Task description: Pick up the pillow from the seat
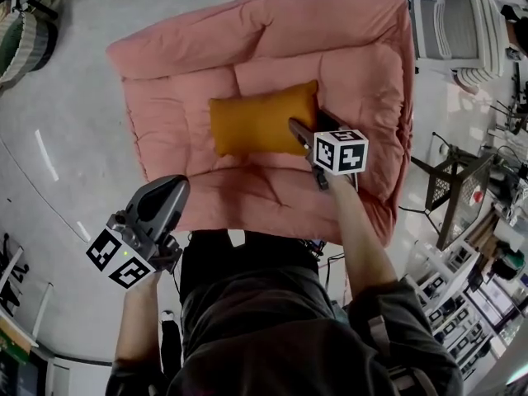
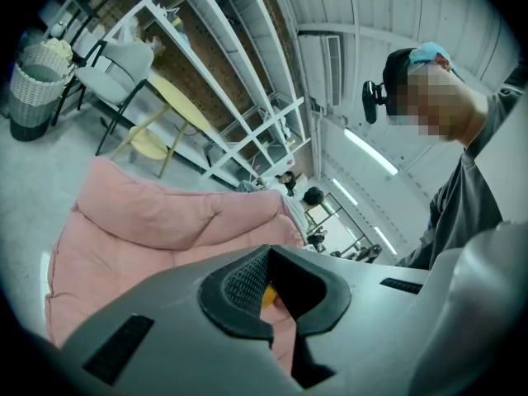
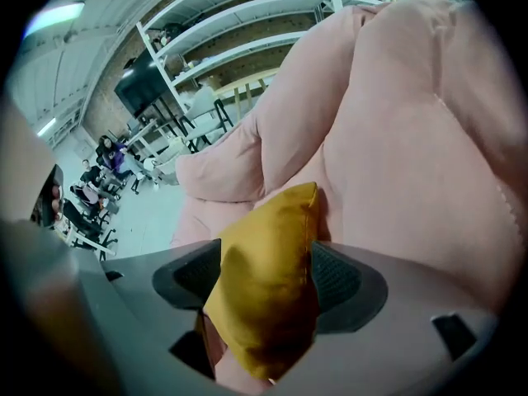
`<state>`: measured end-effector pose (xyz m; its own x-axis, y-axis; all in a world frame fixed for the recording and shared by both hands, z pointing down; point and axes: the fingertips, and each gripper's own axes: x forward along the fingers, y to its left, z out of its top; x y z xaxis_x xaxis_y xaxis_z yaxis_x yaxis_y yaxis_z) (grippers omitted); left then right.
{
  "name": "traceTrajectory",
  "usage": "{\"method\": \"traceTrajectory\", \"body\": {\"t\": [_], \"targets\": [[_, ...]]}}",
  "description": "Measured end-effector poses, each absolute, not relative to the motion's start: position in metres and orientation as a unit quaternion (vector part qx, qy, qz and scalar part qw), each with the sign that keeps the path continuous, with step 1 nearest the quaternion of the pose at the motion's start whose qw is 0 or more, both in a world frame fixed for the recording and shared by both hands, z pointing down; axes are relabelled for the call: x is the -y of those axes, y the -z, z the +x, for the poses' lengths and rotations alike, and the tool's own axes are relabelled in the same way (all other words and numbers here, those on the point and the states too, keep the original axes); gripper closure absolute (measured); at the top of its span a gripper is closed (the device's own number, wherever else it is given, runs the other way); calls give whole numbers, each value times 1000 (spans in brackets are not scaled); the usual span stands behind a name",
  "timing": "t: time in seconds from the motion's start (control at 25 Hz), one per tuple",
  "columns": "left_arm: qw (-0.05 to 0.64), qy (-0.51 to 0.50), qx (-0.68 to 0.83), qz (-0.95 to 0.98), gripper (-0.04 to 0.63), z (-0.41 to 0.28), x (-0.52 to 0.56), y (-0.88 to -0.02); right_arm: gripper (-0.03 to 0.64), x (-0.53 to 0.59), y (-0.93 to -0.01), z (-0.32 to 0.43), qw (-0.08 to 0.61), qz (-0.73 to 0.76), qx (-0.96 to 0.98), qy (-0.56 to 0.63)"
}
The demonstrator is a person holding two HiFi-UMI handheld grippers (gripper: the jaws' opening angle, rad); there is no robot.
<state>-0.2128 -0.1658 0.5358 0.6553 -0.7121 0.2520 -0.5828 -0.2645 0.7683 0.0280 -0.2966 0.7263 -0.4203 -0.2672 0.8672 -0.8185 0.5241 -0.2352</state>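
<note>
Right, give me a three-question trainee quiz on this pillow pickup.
1. True or false: the pillow lies on the seat.
2. Which gripper has the pillow between its jaws? A left; B right; C neither.
3. Fill in: the seat's colour is ____.
Key: 1 true; 2 B, the right gripper; 3 pink.
</note>
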Motion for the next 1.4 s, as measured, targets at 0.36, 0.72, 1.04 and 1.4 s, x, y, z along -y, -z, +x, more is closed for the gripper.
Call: {"method": "traceTrajectory", "body": {"t": [0.36,0.72,1.04,1.4], "targets": [[454,76,405,790,584,-207,164,-536,296,296,-749,42,405,346,749,-394],[456,79,404,789,584,-205,159,-539,293,285,-770,32,391,285,741,-466],[451,79,405,792,584,-199,156,-531,296,282,-768,29,405,296,750,-432],[433,83,406,801,584,-198,152,-508,377,273,-749,13,421,306,762,-385]]}}
